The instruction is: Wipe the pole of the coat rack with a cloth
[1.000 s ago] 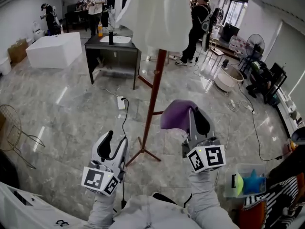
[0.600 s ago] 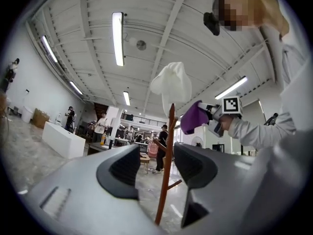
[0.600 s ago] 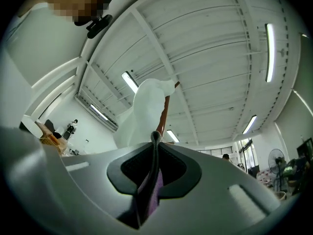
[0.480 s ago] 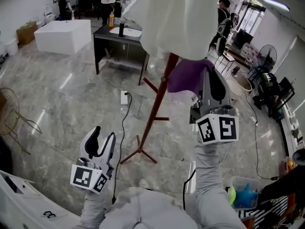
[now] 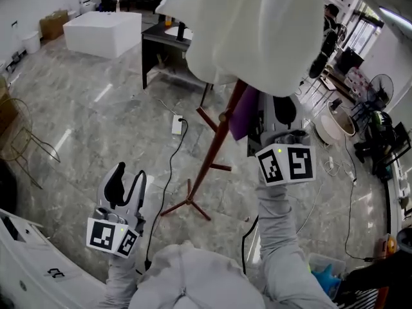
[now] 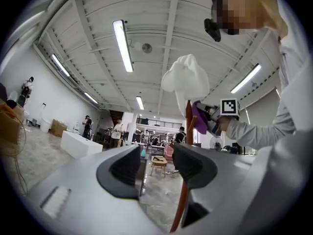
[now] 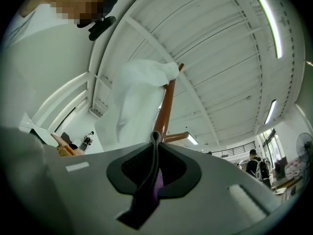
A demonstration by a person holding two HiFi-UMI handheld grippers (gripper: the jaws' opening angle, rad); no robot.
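Observation:
A red-brown coat rack pole [image 5: 215,148] rises from its tripod feet, with a white garment [image 5: 257,18] draped over the top. My right gripper [image 5: 273,111] is raised beside the upper pole, shut on a purple cloth [image 5: 243,114] that lies against the pole just under the garment. In the right gripper view the cloth [image 7: 149,187] is pinched between the jaws and the pole [image 7: 164,111] runs up right behind them. My left gripper [image 5: 125,184] hangs low at the left, open and empty, apart from the pole. The left gripper view shows the pole [image 6: 184,180], garment [image 6: 186,80] and cloth [image 6: 199,119].
A power strip [image 5: 177,124] and black cable [image 5: 166,179] lie on the marble floor left of the rack's feet. A dark table [image 5: 168,44] and white block [image 5: 103,32] stand behind. A wire basket [image 5: 22,140] is at the left; fans and gear at the right.
My right gripper has risen with the purple cloth from beside the lower pole up to just under the white garment. The left gripper stayed low and open.

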